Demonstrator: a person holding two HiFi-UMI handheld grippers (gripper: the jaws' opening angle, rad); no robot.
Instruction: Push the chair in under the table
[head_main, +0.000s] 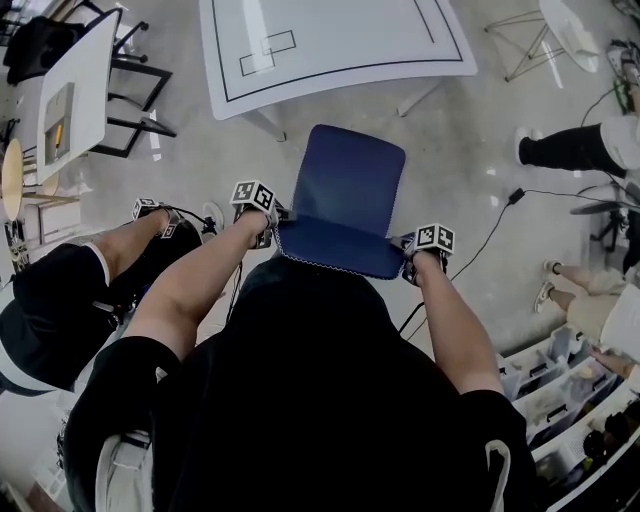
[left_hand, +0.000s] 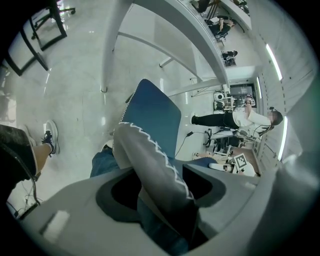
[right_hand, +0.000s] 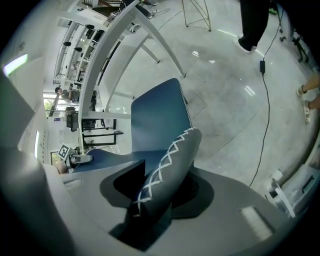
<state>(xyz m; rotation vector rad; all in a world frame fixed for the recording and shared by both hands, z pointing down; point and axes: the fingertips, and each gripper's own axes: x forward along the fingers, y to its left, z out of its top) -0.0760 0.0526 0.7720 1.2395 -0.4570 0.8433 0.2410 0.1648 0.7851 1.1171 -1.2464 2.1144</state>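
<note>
Grippers on padded, zigzag-stitched chair back

A black cable trails near plastic bins.

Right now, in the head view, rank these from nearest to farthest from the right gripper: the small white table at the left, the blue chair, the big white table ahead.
1. The blue chair: the right gripper is clamped on the right edge of its backrest.
2. The big white table: straight ahead, beyond the chair's seat.
3. The small white table: far off at the left edge.
</note>
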